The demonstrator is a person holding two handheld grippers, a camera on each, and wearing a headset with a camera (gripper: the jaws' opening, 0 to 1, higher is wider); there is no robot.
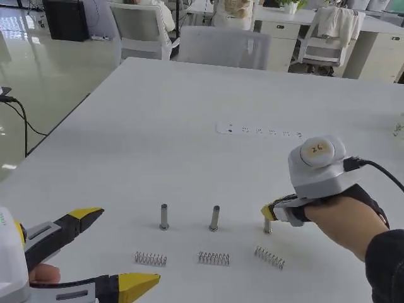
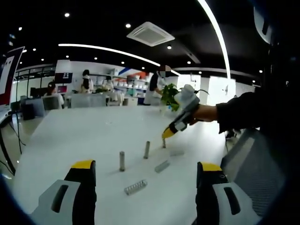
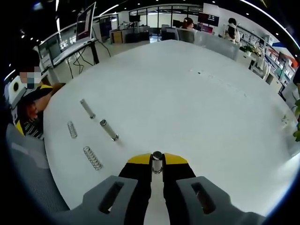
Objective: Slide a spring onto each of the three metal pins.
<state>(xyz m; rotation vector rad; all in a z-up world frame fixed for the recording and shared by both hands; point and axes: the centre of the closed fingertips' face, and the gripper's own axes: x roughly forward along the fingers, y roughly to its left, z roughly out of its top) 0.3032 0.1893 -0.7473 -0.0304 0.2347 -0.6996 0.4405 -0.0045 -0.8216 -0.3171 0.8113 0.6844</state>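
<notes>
On the broad white counter (image 1: 189, 113), the right gripper (image 1: 270, 213) reaches in from the right side. The person's hand sits level behind it, and its jaws are pinched in on the top of the right pin (image 1: 267, 226), which stands upright between the yellow tips. The left gripper (image 1: 123, 247) hovers low at the near-left corner, jaws spread wide, holding nothing. The middle pin (image 1: 214, 218) and the left pin (image 1: 164, 216) stand bare in the same row. Three springs (image 1: 214, 258) lie on their sides just in front, one before each pin, none threaded yet. To my eye the right pin is being steadied or set straight. The hold wants to be light and square so the pin does not tip, and the jaws must clear its top before a spring can slide over it.
</notes>
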